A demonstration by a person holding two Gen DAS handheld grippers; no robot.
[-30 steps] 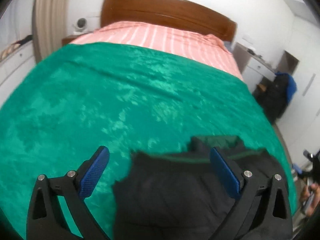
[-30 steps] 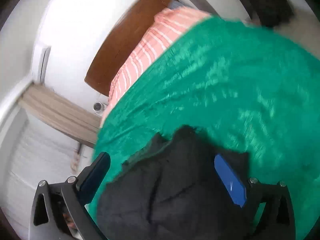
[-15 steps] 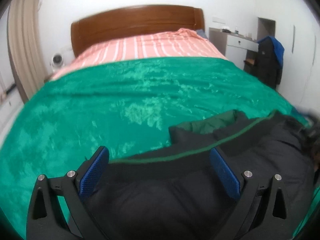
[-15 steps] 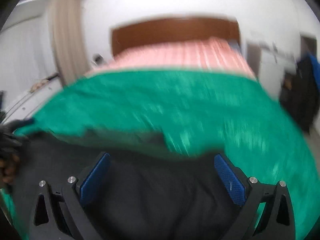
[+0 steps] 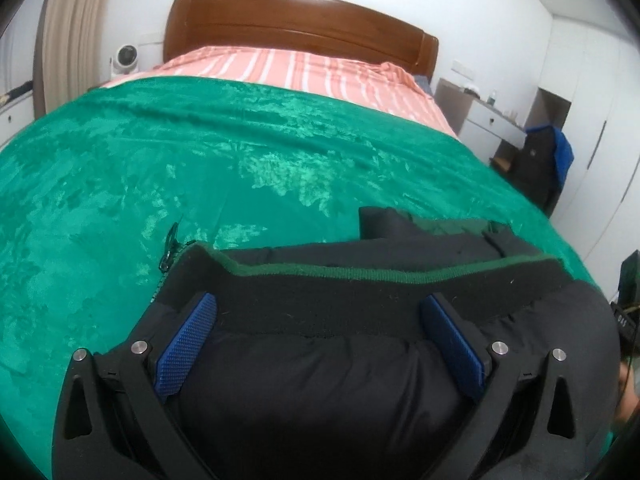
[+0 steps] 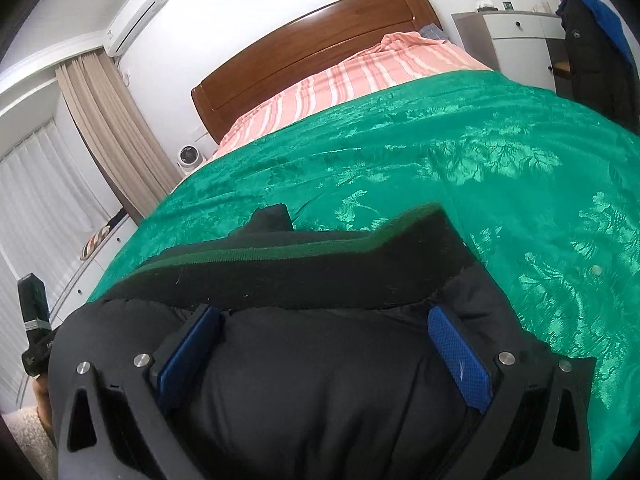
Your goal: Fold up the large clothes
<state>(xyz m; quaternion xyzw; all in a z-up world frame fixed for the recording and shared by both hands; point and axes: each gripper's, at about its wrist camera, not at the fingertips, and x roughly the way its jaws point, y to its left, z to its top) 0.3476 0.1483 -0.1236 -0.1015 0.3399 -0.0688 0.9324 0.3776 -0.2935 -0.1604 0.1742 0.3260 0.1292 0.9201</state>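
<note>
1. Ahead of both grippers, the bed fills most of each view: a green blanket [image 5: 200,184] [image 6: 500,168] covers its near part, and beyond it a pink striped sheet [image 5: 288,68] [image 6: 360,76] runs up to a wooden headboard [image 5: 296,20] [image 6: 312,44].
2. Directly under and between the fingers of both grippers lies a black padded jacket [image 5: 328,392] [image 6: 320,392], resting on the near edge of the blanket. Its dark fleece collar with a green trimmed edge [image 5: 380,272] [image 6: 256,258] stretches across just past the fingertips in both views.
3. The left gripper [image 5: 320,328] has its blue-padded fingers [image 5: 186,344] spread wide, the jacket bulging up between them; whether the pads press the fabric cannot be told.
4. The right gripper [image 6: 324,336] is likewise spread wide, its blue pads [image 6: 460,356] set on either side of a puffy fold of the jacket below the collar.
5. Far off to the right of the left gripper, a white dresser [image 5: 492,120] [image 6: 516,28] stands by the wall with a dark garment and blue cloth [image 5: 548,160] [image 6: 596,40] hung beside it.
6. Beyond the left finger of the left gripper, a zipper pull [image 5: 170,248] lies on the blanket at the collar's end.
7. Past the far left corner of the bed sits a small white fan [image 5: 126,58] [image 6: 188,158].
</note>
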